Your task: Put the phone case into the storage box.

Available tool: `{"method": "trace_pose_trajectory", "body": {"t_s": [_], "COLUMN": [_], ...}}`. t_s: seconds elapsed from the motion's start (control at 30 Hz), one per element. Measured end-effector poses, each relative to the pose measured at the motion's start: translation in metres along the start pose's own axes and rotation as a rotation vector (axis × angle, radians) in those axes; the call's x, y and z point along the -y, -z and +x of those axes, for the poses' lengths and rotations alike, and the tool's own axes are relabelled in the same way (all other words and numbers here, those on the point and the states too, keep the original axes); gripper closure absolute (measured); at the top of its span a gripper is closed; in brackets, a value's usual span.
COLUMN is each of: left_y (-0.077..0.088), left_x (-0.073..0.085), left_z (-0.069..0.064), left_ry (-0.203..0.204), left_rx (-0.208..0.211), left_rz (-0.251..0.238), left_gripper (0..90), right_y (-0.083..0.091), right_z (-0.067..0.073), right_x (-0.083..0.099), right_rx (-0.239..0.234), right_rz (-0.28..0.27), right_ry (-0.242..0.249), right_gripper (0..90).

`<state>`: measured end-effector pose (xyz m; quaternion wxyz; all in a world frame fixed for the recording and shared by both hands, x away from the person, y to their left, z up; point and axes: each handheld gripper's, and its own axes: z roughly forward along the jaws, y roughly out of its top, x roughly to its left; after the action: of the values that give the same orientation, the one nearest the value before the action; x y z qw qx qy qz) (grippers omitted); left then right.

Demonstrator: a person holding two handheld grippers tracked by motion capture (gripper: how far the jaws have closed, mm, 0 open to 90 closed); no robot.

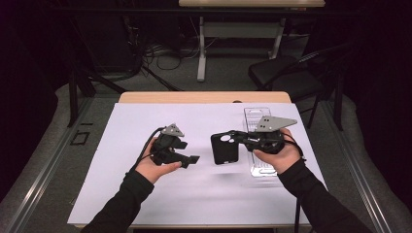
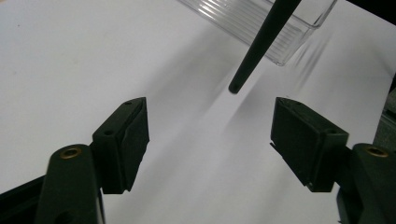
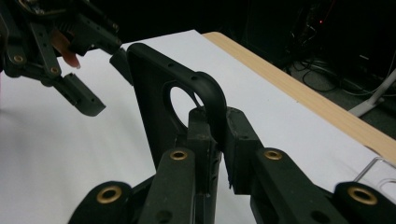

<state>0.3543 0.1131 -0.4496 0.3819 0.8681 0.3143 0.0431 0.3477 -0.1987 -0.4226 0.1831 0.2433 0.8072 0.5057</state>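
A black phone case with a round camera hole hangs upright just above the white sheet, mid-table. My right gripper is shut on its upper corner; in the right gripper view the pads pinch the case's rim beside the hole. My left gripper sits to the case's left, open, with nothing between its fingers. Ahead of those open jaws the case's thin edge hangs in front of a clear plastic tray.
The clear plastic tray lies on the white sheet under and behind my right hand. The wooden table edge runs along the far side. A black chair and a desk frame stand on the floor beyond.
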Motion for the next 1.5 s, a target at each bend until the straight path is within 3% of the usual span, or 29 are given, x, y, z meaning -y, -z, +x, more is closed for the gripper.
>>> {"method": "trace_pose_trajectory", "body": {"t_s": [0.23,0.6,0.87,1.13,1.37,1.5], "left_y": [-0.003,0.003,0.011,0.017,0.019,0.018], "left_x": [0.010,0.025,0.036,0.046,0.050,0.052], "left_z": [0.002,0.006,0.013,0.018,0.020,0.020], "left_ry": [0.002,0.017,0.050,0.079,0.077,0.087], "left_rx": [-0.017,-0.035,-0.054,-0.069,-0.087,-0.077], "left_rz": [0.000,-0.035,-0.058,-0.078,-0.080,-0.089], "left_gripper": [27.4,27.4,26.5,24.5,23.1,22.0], "right_y": [0.010,0.023,0.028,0.037,0.047,0.052], "right_z": [-0.014,-0.031,-0.042,-0.053,-0.065,-0.073], "right_x": [-0.006,-0.020,-0.032,-0.029,-0.025,-0.021], "right_rx": [0.017,0.030,0.057,0.090,0.129,0.157], "right_rz": [-0.016,-0.049,-0.055,-0.051,-0.052,-0.057], "right_ry": [0.016,-0.006,0.014,0.019,0.020,0.014], "right_gripper": [82.7,82.7,82.8,82.9,82.9,82.9]}}
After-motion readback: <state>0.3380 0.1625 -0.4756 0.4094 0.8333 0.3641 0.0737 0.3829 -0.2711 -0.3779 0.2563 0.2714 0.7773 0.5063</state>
